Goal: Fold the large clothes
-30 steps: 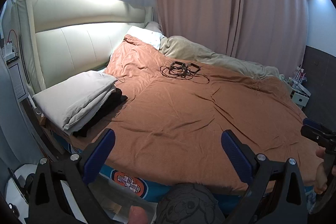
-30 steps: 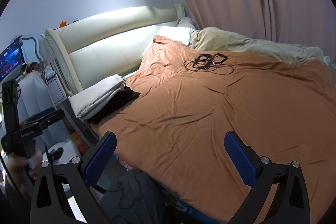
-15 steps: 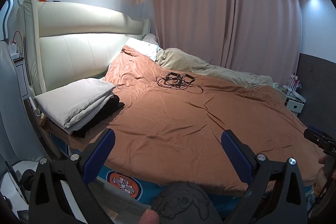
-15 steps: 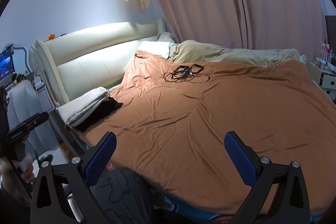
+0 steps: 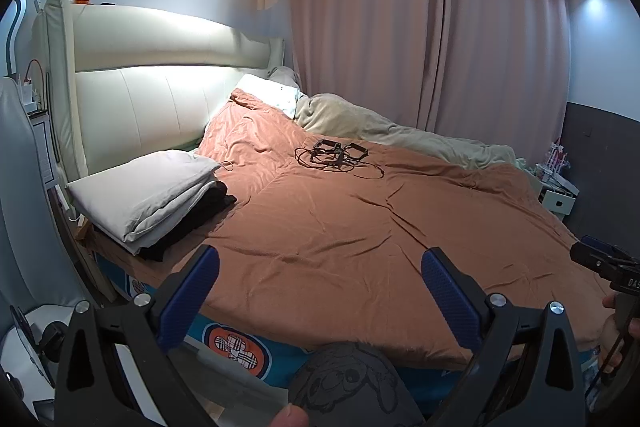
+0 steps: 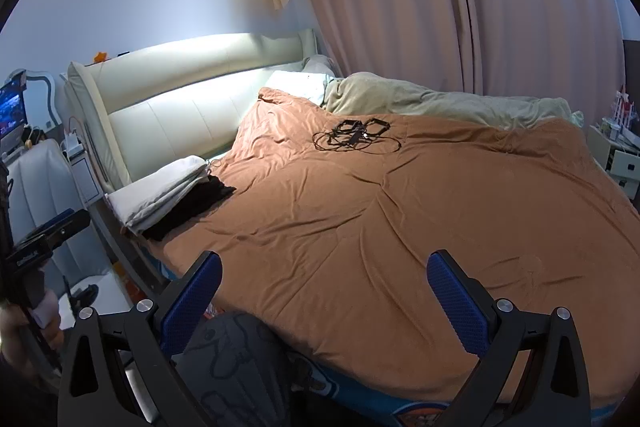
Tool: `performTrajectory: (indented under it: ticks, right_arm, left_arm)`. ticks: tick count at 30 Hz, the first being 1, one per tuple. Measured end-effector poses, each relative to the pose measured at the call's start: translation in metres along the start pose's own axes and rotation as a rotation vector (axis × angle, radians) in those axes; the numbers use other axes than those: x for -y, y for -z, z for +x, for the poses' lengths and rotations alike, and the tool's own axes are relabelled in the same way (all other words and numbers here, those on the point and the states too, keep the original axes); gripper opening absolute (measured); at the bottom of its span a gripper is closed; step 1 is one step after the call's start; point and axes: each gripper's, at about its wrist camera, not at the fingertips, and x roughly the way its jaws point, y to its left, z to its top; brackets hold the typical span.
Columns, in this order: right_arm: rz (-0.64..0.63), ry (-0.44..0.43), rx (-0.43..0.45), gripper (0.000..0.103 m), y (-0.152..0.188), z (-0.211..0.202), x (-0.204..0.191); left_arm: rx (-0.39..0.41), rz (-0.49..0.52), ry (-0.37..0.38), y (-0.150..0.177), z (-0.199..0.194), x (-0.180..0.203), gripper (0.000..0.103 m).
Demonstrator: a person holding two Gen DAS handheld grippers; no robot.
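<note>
Both claws agape, left claw [image 5: 320, 291], right claw [image 6: 324, 291], over blanket [image 5: 360, 227] edge

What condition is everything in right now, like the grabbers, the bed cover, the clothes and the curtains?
Left gripper: open, empty.
Right gripper: open, empty.
Orange bedspread: spread flat, lightly wrinkled.
White cloth: folded, stacked on the black garment.
Black garment: folded beneath it.
Beige blanket: bunched.
Black cables: tangled on the bedspread.
Curtains: drawn closed.
</note>
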Motion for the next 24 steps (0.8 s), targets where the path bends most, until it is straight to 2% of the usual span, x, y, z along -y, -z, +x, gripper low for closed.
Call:
performTrajectory:
  ticks: [24]
  right_arm:
    - [0.026, 0.007, -0.006, 0.103, 0.002, -0.003, -0.007]
  left_arm:
    - [0.026, 0.019, 0.007, 0.005, -0.016, 0.000, 0.103]
